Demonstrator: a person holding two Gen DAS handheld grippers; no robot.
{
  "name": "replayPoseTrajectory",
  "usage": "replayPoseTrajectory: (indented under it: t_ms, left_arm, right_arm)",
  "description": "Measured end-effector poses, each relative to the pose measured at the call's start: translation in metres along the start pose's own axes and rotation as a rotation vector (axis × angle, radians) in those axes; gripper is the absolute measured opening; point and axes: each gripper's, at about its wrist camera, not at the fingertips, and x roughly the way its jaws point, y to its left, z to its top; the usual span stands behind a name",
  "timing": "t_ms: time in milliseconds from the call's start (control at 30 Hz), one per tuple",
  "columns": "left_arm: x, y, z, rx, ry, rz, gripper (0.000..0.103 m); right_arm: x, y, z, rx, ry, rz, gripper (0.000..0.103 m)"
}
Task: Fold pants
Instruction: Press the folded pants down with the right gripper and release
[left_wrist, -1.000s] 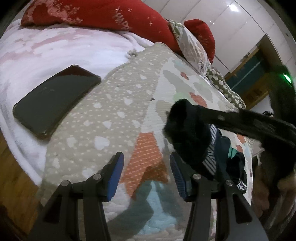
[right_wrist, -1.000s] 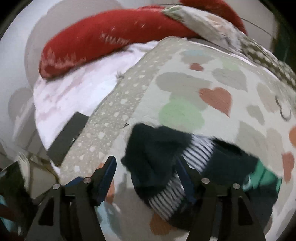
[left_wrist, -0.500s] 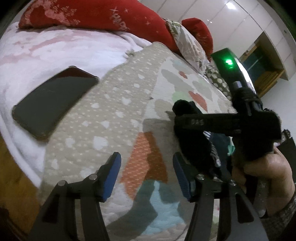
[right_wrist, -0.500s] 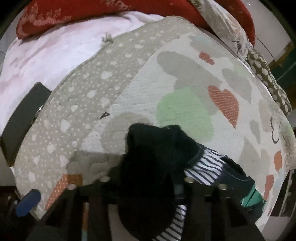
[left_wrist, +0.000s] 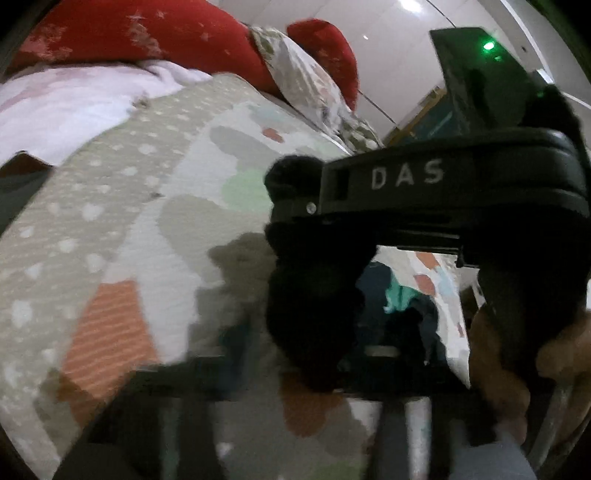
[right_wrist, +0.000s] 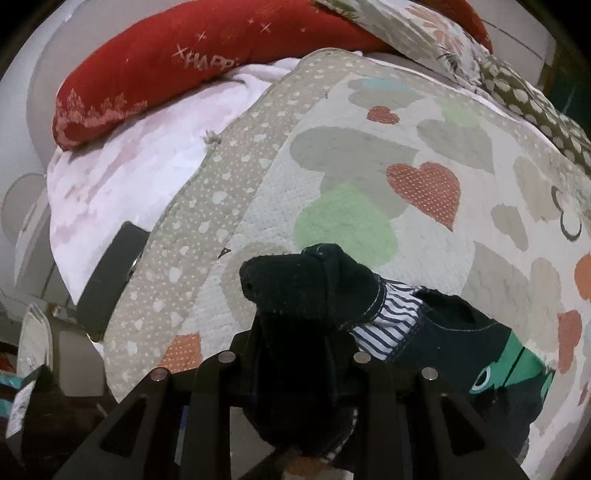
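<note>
On a bed (right_wrist: 369, 147) spread with a heart-patterned quilt (right_wrist: 351, 155), both claws meet at one raised end of a pair of dark pants (right_wrist: 314, 280).

Left to right in the right wrist view, a dark phone (right_wrist: 110, 273) lies on the pink sheet (right_wrist: 122, 173) beside the quilt's dotted border. Next comes the bunched black cloth, gripped narrow in the right claw (right_wrist: 295, 354), whose pads press the fabric from either side. The rest of the pants trails away to the right, showing a striped lining and a green patch; their long axis runs from the pinched end toward the lower right of the quilt.

In the left wrist view the picture is blurred. The left claw (left_wrist: 291, 365) sits at the bottom edge, its jaws closing almost shut, with the hanging black bundle of pants (left_wrist: 310, 314) right at them; whether the pads have caught cloth cannot be told. Just above and to the right, the right claw (left_wrist: 295, 210) reaches across from the right, held by the person's hand (left_wrist: 517, 354).

Both claws crowd the same end of the pants, so the coming move likely turns on drawing them apart along that edge, the left one heading away from the trailing cloth.

A red pillow (right_wrist: 177, 70) lies at the head of the bed.
</note>
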Motion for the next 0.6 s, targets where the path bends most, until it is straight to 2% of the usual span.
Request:
replayPoseTrajectory:
  t_ms: [33,267,400,600]
  left_arm:
    - [0.001,-0.004,0.000,0.004,0.007,0.001,0.004]
    - [-0.006,-0.041,-0.001,0.064,-0.011,-0.001,0.004]
    - [-0.007,-0.065,-0.005,0.100,0.007,-0.013,0.004]
    - [0.005,-0.105,-0.016,0.184,0.037,0.009,0.004]
  right_arm:
    - [-0.003,-0.004,-0.001,0.010,-0.007,0.010,0.027]
    - [-0.034,-0.035,-0.012,0.090,-0.085,0.100,0.027]
    - [-0.057,-0.060,-0.026,0.135,-0.136,0.145,0.027]
    - [-0.077,-0.101,-0.050,0.209,-0.189,0.179,0.027]
